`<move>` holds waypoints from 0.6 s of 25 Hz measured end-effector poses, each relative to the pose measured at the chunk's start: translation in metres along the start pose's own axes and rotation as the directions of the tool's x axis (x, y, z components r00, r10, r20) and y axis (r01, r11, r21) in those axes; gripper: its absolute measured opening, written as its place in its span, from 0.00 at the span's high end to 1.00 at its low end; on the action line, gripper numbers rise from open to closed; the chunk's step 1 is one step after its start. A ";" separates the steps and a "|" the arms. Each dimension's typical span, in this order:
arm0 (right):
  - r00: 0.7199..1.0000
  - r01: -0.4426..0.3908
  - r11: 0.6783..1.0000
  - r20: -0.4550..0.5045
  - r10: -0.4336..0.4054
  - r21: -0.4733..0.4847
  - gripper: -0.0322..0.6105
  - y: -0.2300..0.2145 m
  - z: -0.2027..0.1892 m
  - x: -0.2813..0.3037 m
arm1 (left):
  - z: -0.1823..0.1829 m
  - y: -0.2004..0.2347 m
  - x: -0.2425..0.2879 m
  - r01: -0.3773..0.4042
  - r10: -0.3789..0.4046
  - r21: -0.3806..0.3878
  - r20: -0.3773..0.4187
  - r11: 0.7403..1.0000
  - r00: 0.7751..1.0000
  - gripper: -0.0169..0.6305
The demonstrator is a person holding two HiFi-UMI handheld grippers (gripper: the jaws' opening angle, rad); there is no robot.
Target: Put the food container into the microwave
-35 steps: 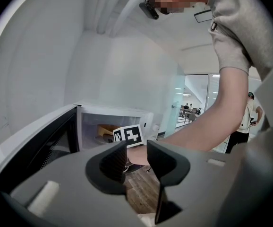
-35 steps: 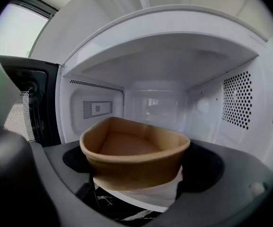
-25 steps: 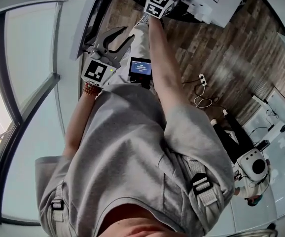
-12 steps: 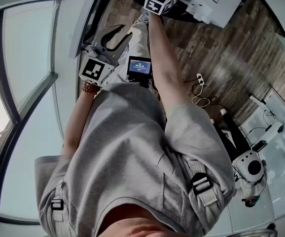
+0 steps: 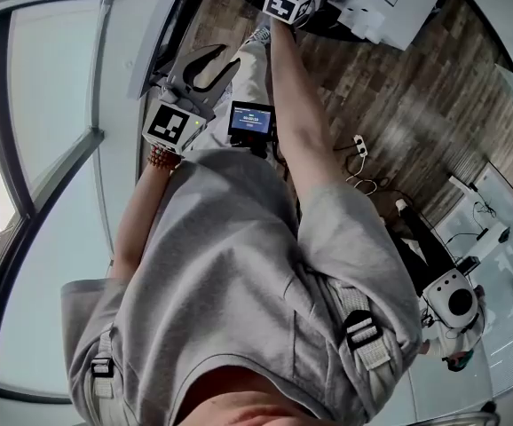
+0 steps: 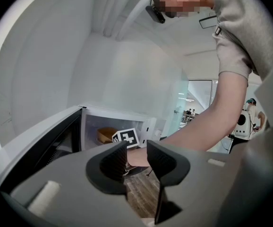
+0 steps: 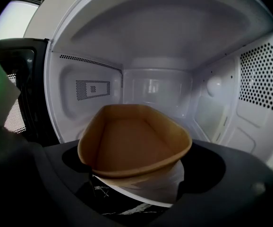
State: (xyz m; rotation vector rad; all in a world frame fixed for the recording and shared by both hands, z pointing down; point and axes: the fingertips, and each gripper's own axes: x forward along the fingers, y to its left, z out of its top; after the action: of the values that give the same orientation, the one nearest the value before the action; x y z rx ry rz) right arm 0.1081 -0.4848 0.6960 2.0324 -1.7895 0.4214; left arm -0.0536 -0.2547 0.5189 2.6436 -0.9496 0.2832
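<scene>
Right gripper [image 7: 136, 174] was closed on the brown food container [image 7: 132, 143], its two dark jaws pressing the container's sides, so that the rim bowed out of shape. The container was open-topped and looked empty, and it was held inside the white cavity of the microwave [image 7: 160, 86], in the front middle, with the back wall beyond it and the perforated vent panel [image 7: 259, 74] on the right-hand wall. A pale, thin layer [image 7: 150, 186] showed under the container's base; whether the container rested on the cavity floor could not be told. The dark microwave door [image 7: 28, 93] stood swung open at the left. Left gripper [image 6: 137, 156] was held back outside the oven with its jaws apart and nothing between them, pointed towards the open cavity. Its view showed the right gripper's marker cube [image 6: 127, 137] at the mouth of the oven, and the person's bare arm [image 6: 207, 122] reaching in. From the head view, that arm stretched forward above a wooden floor [image 5: 398, 87], and a small lit screen [image 5: 252, 120] sat at the person's waist.
</scene>
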 end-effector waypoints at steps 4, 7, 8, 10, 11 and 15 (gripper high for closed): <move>0.999 -0.007 0.999 -0.035 0.006 -0.033 0.08 0.001 0.002 -0.001 | 0.004 -0.001 -0.005 -0.005 0.005 -0.002 0.005 1.000 1.000 0.77; 0.999 -0.022 1.000 -0.050 0.021 -0.021 0.06 0.002 -0.001 -0.003 | 0.009 0.000 -0.006 -0.011 0.011 -0.017 0.023 1.000 1.000 0.77; 0.998 -0.025 1.000 -0.052 0.024 -0.012 0.06 0.002 -0.003 -0.004 | 0.010 0.000 -0.007 -0.010 0.010 -0.016 0.027 1.000 1.000 0.77; 0.998 -0.026 1.000 -0.052 0.026 0.003 0.06 0.001 -0.006 -0.008 | 0.011 -0.002 -0.009 -0.008 0.008 -0.016 0.031 1.000 0.999 0.77; 0.998 -0.027 1.000 -0.054 0.028 0.009 0.06 0.001 -0.006 -0.009 | 0.011 -0.002 -0.010 -0.007 0.007 -0.018 0.033 1.000 0.999 0.77; 0.996 -0.049 0.998 -0.078 0.052 0.031 0.02 0.002 -0.010 -0.010 | 0.012 -0.003 -0.016 -0.011 0.012 -0.023 0.041 1.000 0.999 0.77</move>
State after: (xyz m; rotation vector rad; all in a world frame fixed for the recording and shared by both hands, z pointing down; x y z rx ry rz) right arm 0.1056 -0.4718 0.7002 1.9655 -1.8006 0.5382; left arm -0.0634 -0.2474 0.5024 2.6332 -0.9753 0.2207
